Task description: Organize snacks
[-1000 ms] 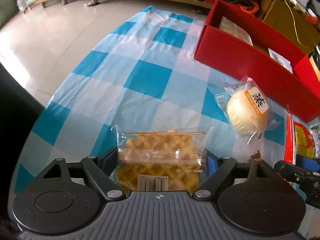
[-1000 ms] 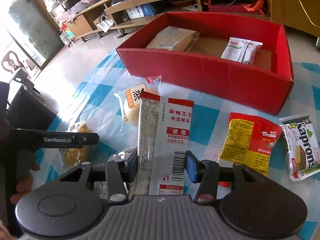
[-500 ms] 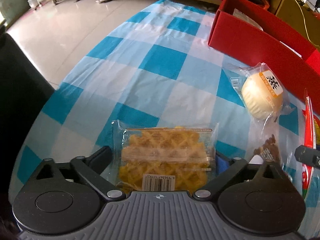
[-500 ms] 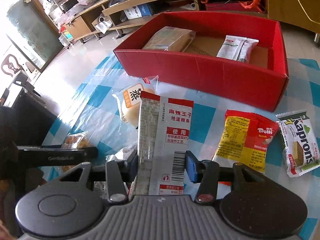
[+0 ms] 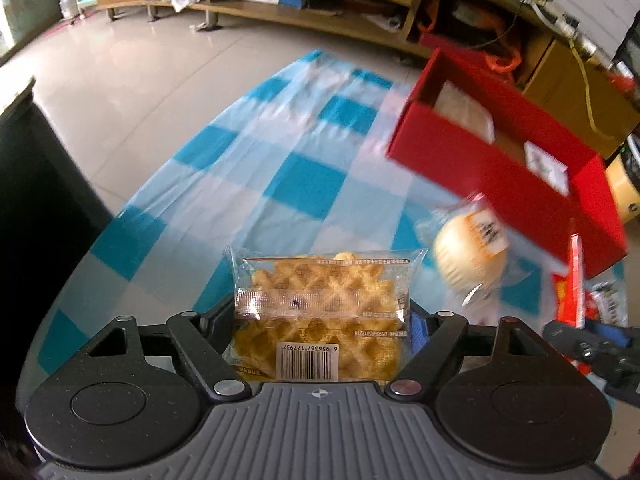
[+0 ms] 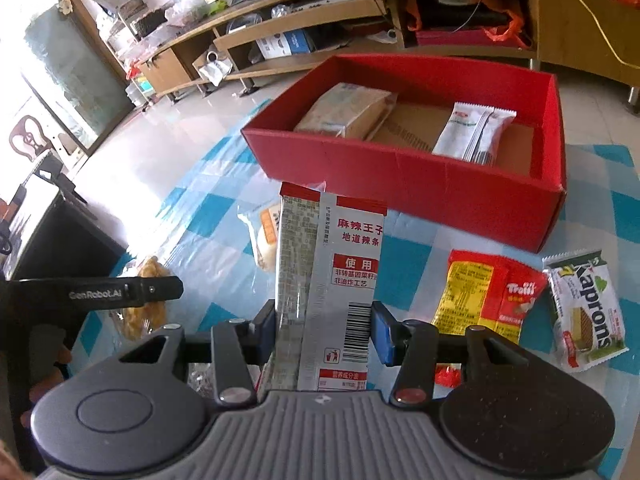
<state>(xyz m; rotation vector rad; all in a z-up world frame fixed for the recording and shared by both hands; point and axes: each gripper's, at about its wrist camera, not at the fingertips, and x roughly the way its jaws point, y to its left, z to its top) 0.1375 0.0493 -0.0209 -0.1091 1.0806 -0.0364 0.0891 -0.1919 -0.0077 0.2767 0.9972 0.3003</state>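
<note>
My left gripper (image 5: 320,328) is shut on a clear pack of yellow waffles (image 5: 320,304) and holds it above the blue-and-white checked tablecloth (image 5: 280,152). My right gripper (image 6: 324,332) is shut on a tall silver-and-red spicy strip packet (image 6: 332,264), held upright. The red box (image 6: 400,176) stands beyond it, holding a tan bag (image 6: 344,112) and a white sachet (image 6: 472,132). The box (image 5: 500,168) is at the right in the left wrist view. A wrapped bun (image 5: 472,248) lies on the cloth in front of the box.
A yellow-and-red Trolli pack (image 6: 488,296) and a Kaprons wafer pack (image 6: 584,312) lie on the cloth to the right. The left gripper's finger (image 6: 120,292) shows at the left. A dark cabinet (image 5: 36,208) stands left of the table. Low wooden shelves (image 6: 320,20) run behind.
The left gripper has lifted the waffle pack off the cloth and tilted up toward the red box. The right gripper has risen with its packet and moved closer to the box.
</note>
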